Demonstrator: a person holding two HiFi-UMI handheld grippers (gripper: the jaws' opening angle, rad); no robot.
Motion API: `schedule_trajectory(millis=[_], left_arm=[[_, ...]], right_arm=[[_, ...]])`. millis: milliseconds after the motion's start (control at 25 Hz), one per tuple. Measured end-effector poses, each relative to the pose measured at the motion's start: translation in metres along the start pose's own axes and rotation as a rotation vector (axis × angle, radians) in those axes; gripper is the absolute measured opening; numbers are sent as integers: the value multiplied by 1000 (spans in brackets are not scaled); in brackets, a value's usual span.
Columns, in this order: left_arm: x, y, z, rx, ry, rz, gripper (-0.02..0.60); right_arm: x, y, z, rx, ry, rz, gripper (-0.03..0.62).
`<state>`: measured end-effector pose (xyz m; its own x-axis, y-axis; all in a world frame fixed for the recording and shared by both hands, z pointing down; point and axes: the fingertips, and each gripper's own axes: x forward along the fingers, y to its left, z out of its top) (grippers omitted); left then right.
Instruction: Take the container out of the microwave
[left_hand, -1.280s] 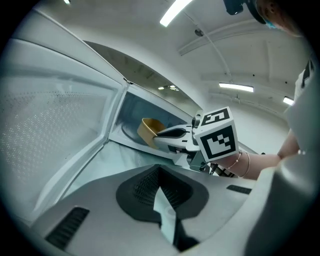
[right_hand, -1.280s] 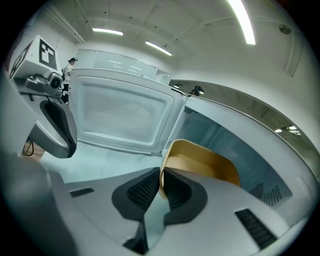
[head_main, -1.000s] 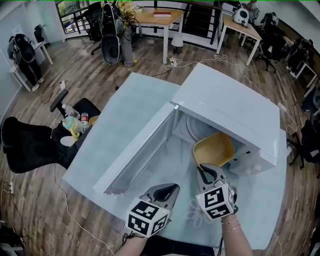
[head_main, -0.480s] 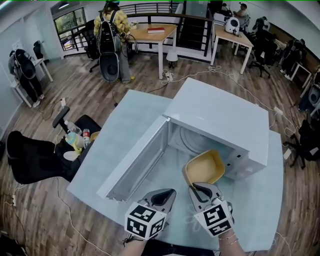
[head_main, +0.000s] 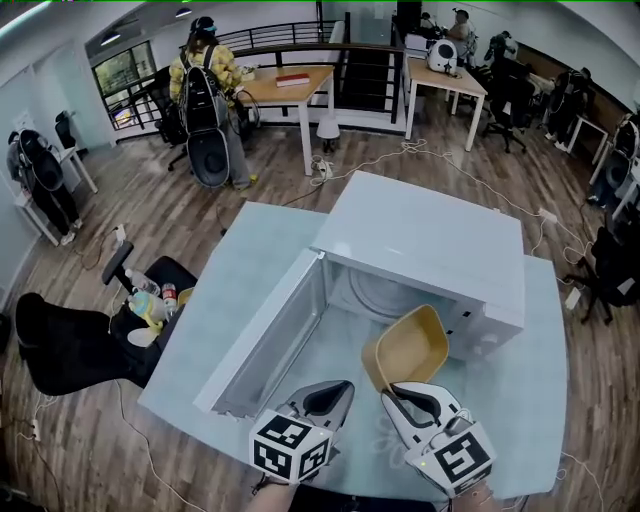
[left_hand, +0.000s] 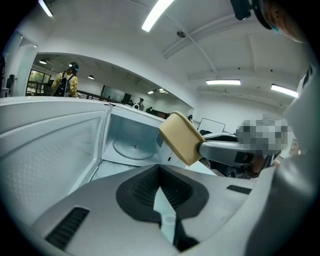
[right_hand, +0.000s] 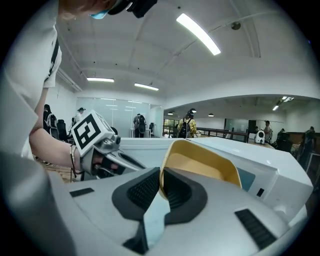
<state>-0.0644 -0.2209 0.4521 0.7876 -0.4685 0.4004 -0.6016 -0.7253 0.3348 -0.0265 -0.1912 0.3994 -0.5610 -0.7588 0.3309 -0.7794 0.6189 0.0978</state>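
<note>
- Grey left tongs (head_main: 335, 392), nearest the camera: jaws pressed together with nothing between them, hovering low over the pale blue bench (head_main: 235, 265). The hand behind them is cut off by the bottom edge of the head view.
- Right tongs (head_main: 412, 392) just beside them: jaws clamped on the near rim of the yellow container (head_main: 410, 345). The pinched stretch of rim is hidden between the pads in the right gripper view.
- Container is clear of the cavity and held in the air above the bench, in front of the microwave (head_main: 430, 235), on its control-panel side. It is tilted, far edge up. Its long axis runs from the tongs away toward the microwave, and its opening faces up and back toward the person. The left gripper view shows only its outer base.
- It covers part of the control panel in the head view.
- Microwave door (head_main: 265, 335) is swung wide to the left; the glass turntable (left_hand: 131, 147) is bare.
- Far off, on the wood floor: a wooden desk (head_main: 290, 85) and a person (head_main: 205, 95) in a yellow jacket, too small for detail.
</note>
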Motion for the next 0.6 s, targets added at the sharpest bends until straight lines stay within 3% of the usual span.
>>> schedule_trajectory(millis=[160, 600], left_arm=[[-3, -9, 16, 33, -44, -27, 14], [2, -28, 51, 88, -89, -72, 14]], right_arm=[[-10, -4, 21, -18, -69, -8, 34], [-21, -15, 37, -20, -79, -21, 33]])
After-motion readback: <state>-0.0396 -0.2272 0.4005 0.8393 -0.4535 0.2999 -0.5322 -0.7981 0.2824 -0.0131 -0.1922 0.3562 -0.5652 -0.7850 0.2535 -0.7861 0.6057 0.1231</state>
